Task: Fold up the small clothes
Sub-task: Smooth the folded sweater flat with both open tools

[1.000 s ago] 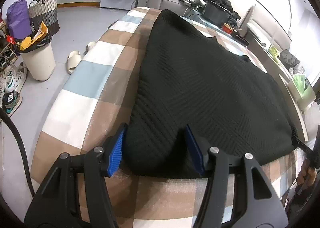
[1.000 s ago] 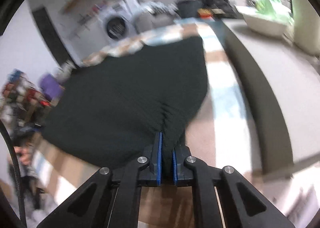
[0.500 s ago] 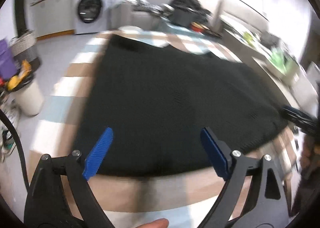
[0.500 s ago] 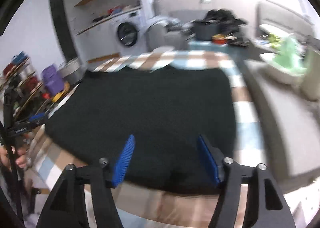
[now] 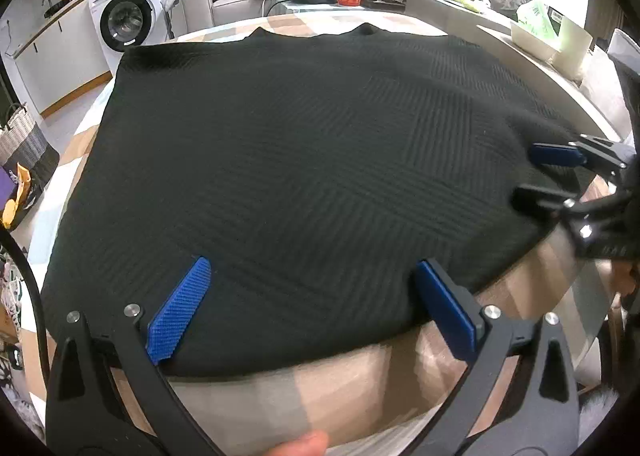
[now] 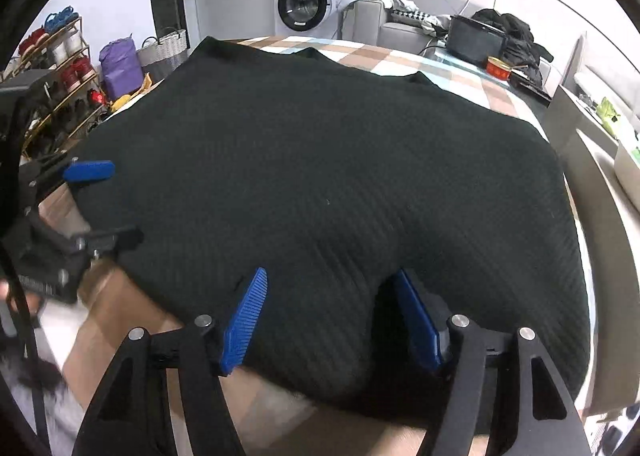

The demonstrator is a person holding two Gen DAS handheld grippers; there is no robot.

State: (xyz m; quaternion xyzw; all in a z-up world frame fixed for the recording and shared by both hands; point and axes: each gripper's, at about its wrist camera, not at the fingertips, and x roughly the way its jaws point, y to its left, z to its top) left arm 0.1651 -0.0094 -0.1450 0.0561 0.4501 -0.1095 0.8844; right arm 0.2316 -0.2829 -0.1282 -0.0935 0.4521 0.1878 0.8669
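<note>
Now the black ribbed knit garment (image 5: pixel 304 160) lies flat on the checked table (image 5: pixel 360 380), its near hem between both gaping claws: left claw (image 5: pixel 316 308), right claw (image 6: pixel 332 324).

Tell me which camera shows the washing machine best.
The right wrist view: the washing machine faces the camera nearly front-on beyond the black garment, door and control panel both clear. The left wrist view has it too, but pushed toward the upper left edge, tilted and warped by the fisheye.
</note>
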